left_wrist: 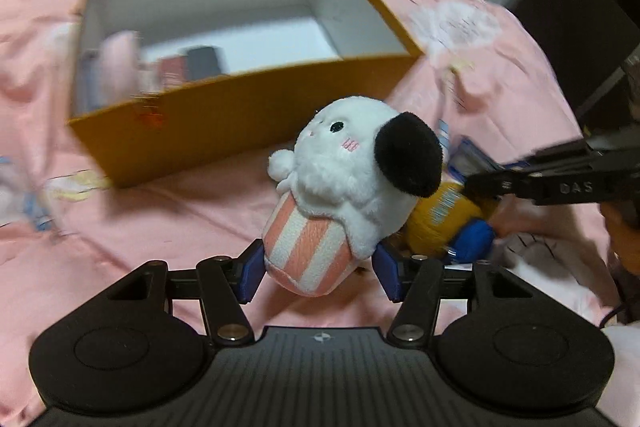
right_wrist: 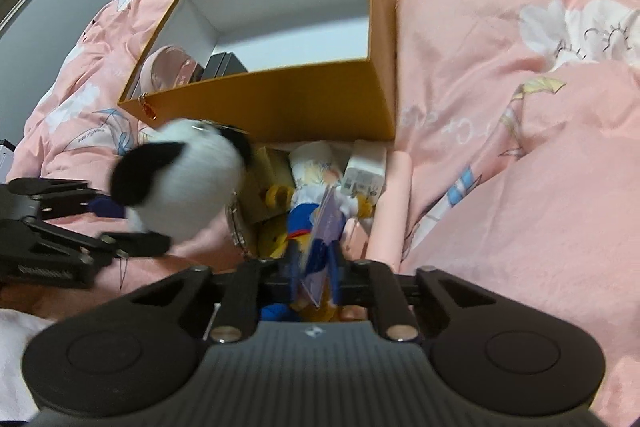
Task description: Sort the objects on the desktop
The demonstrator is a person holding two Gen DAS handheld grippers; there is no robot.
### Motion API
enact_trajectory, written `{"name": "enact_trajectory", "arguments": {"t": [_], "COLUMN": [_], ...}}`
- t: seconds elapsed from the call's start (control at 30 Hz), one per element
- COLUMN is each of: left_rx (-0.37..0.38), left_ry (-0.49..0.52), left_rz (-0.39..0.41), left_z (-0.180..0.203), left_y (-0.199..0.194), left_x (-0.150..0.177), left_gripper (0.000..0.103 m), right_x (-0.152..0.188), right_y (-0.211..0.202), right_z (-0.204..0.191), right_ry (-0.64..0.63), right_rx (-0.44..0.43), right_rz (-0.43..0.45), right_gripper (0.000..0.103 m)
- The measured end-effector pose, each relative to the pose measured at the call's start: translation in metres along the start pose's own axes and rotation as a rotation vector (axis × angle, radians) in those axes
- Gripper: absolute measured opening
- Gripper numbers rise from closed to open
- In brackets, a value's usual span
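Note:
My left gripper (left_wrist: 320,273) is shut on a white plush dog (left_wrist: 348,171) with a black ear. Its blue pads press the plush's pink-striped cup, and the toy tilts above the pink bedspread. The same plush (right_wrist: 188,183) shows blurred in the right wrist view, with the left gripper (right_wrist: 124,223) under it. My right gripper (right_wrist: 318,267) is shut on a thin lavender card (right_wrist: 330,223) over a yellow and blue duck plush (right_wrist: 304,215). In the left wrist view the right gripper (left_wrist: 472,185) reaches in from the right, above the duck plush (left_wrist: 444,223).
An open orange box (right_wrist: 280,99) stands just behind the pile, with a pink round item (right_wrist: 168,71) and a dark case (right_wrist: 224,65) at its left end. A white adapter (right_wrist: 362,175), a pink roll (right_wrist: 394,203) and a yellow carton (right_wrist: 260,187) lie by the duck.

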State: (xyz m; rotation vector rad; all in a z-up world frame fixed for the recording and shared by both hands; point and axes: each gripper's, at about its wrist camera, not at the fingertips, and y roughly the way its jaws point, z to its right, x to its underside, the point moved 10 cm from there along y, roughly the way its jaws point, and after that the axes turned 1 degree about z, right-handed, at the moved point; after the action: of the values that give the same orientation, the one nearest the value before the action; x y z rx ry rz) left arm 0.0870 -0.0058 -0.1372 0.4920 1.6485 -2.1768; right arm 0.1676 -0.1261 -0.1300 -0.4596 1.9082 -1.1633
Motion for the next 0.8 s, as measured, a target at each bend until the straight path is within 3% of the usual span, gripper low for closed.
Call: {"name": "enact_trajectory", "arguments": {"t": [0.3,0.57,0.67,0.73,0.8], "left_rx": [-0.127,-0.156,-0.157,-0.162,-0.19], "left_ry": [-0.173,-0.31,-0.344,-0.369,-0.393], "left_rz": [0.02,0.038,0.056,0.064,0.07], "left_z": [-0.053,-0.078,-0.08,-0.084,-0.092], "left_y": [-0.027,-0.039,-0.044,-0.046,-0.047], "left_x": [0.009,0.02,0.021,0.022,0.022], "left_gripper": [0.067,0.067,0.066,0.058,0.057], "right_x": [-0.035,-0.066,-0.076,-0.081,-0.083], "right_y": [-0.032,-0.057,-0.058,-0.051,-0.035], "right_z": [-0.035,-0.103,-0.131,-0.149,-0.161], "right_ry": [-0.08,-0.209,-0.25,-0.277,-0.293], "right_rx": [-0.052,-0.183,-0.25,-0.284,-0.283], "right_rz": [0.112,0.217,0.237,0.239,0.226], "right_gripper": [0.0,0.0,0.0,0.0,0.0]}}
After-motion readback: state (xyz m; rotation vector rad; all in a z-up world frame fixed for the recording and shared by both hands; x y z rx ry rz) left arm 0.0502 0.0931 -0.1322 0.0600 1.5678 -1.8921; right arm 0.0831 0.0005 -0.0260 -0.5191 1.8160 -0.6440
